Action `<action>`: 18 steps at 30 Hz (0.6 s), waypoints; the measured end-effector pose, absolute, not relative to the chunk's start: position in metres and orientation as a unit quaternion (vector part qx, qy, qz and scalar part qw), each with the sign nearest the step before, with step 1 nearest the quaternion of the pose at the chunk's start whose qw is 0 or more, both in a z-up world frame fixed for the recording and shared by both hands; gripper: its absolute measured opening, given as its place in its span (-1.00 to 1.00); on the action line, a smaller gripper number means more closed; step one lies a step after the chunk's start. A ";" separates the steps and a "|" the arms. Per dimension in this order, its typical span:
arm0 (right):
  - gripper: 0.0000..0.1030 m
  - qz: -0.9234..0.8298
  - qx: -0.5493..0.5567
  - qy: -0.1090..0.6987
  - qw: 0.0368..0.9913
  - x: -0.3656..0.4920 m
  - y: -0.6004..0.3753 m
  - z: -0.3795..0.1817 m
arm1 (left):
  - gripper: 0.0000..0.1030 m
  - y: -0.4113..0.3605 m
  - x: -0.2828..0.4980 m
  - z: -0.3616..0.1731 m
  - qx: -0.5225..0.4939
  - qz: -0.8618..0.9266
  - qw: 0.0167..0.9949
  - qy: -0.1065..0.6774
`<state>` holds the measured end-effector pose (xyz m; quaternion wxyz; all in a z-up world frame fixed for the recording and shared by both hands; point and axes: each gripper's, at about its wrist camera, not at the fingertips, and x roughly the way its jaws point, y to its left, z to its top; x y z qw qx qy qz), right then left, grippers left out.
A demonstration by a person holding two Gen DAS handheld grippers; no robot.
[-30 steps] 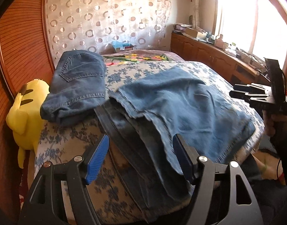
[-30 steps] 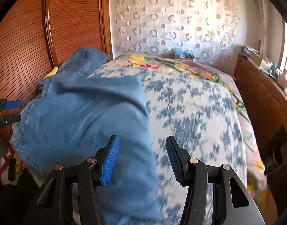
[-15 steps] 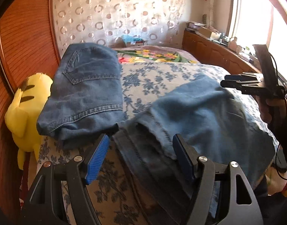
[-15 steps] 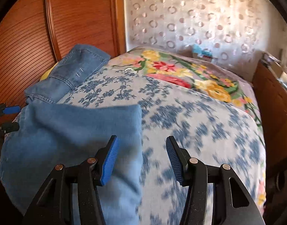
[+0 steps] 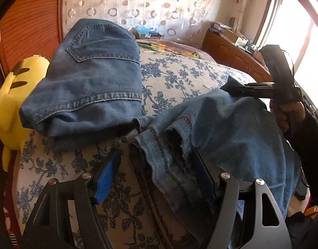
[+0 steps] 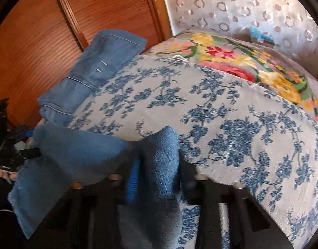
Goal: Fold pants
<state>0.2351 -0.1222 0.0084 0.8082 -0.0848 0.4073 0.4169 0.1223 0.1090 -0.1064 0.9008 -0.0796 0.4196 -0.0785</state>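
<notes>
Bed (image 6: 231, 112): blue-flowered cover; lighter pants (image 5: 231, 137) at its near edge
Right gripper (image 6: 156, 166): jaws just closed on pants' fold
Left gripper (image 5: 156, 172): wide, hem between, unpinched
Meaning: fold can begin

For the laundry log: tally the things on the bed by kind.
Folded jeans: 1
Unfolded jeans: 1
Yellow plush toy, beside the bed's edge: 1
Flowered blanket: 1
Total: 4

Both wrist cameras are looking steeply down, close over the bed (image 5: 171, 76) edge. Left view is facing the window side; right, the wardrobe. Both are sharing the pants (image 5: 231, 128) and floral cover.
</notes>
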 end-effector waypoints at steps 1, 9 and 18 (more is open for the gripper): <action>-0.76 0.420 -0.076 0.397 0.812 0.236 -0.127 0.010 | 0.20 0.108 0.123 -0.106 -0.082 -0.084 0.900 0.419; -0.80 0.418 -0.061 0.324 0.846 0.220 -0.148 0.022 | -0.57 0.091 0.132 -0.089 -0.047 -0.099 0.906 0.408; -0.80 0.383 -0.034 0.238 0.892 0.209 -0.185 0.047 | -0.61 0.064 0.150 -0.029 -0.016 -0.118 0.932 0.343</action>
